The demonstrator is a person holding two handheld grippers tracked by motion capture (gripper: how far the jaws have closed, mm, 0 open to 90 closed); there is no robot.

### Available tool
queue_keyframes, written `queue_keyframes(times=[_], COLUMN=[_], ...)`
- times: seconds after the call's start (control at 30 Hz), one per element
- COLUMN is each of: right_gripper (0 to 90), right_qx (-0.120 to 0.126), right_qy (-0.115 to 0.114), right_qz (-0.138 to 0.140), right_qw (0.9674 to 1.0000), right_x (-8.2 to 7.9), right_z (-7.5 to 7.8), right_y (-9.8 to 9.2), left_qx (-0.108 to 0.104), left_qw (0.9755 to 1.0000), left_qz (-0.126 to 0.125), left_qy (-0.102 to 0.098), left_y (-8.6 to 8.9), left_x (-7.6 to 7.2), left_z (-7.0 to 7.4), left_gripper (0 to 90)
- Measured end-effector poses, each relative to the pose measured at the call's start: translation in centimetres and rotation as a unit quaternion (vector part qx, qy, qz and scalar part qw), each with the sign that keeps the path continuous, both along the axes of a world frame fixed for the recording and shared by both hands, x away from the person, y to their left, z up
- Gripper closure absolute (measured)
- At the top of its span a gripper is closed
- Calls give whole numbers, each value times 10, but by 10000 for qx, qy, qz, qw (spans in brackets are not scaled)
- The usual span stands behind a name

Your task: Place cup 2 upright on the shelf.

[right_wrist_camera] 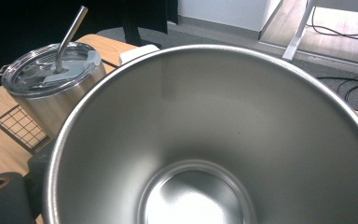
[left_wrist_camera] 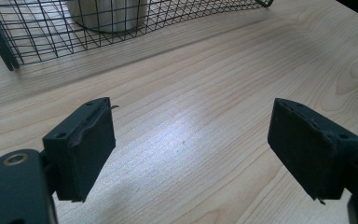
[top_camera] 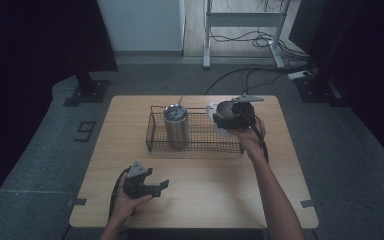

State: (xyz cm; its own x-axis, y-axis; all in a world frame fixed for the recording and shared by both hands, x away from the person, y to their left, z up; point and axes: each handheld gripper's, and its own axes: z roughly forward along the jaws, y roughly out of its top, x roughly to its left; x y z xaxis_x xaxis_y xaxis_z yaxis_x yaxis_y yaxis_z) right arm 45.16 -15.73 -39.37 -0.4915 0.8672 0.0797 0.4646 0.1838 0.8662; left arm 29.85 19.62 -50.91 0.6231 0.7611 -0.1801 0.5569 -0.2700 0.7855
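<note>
The right gripper (top_camera: pixel 223 119) gripped the open steel cup (right_wrist_camera: pixel 214 140) above the wire basket's (top_camera: pixel 152 131) right end, lidded tumbler (top_camera: pixel 175 125) upright further left, while the left gripper (top_camera: pixel 152 187) idled spread and empty, well apart.

Worktop (left_wrist_camera: pixel 205 93): pale wood, visible grain, smooth with a soft sheen under the left tongs (left_wrist_camera: pixel 191 140).
Left tongs pads (left_wrist_camera: pixel 81 149): black, matt, rubbery look, edges slightly frayed.
Basket (left_wrist_camera: pixel 23 28), beyond the left tongs: thin dark wire mesh, matt.
Open cup (right_wrist_camera: pixel 214 140), right against the right tongs' camera: brushed steel inside, satin, smooth rim.
Lidded tumbler (right_wrist_camera: pixel 51 88), beyond that cup: brushed metal wall, clear glossy plastic lid, metal straw (right_wrist_camera: pixel 70 32).
</note>
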Motion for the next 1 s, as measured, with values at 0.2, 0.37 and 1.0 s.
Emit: queue_keyframes(times=[0.2, 0.37, 1.0], right_gripper=[63, 63, 63], right_qx=[-47, -68, -101], right_qy=[21, 31, 189], right_qz=[-5, -14, -93], right_qw=[10000, 10000, 9997], right_x=[8, 15, 32], right_z=[-3, -6, -27], right_y=[3, 6, 7], left_qx=[3, 28, 63], left_qw=[10000, 10000, 9999], left_qz=[-29, -37, -91], left_qy=[4, 17, 55], left_y=[-1, -2, -5], left_x=[0, 0, -1], left_z=[-1, -2, -4], left_gripper=[151, 151, 151])
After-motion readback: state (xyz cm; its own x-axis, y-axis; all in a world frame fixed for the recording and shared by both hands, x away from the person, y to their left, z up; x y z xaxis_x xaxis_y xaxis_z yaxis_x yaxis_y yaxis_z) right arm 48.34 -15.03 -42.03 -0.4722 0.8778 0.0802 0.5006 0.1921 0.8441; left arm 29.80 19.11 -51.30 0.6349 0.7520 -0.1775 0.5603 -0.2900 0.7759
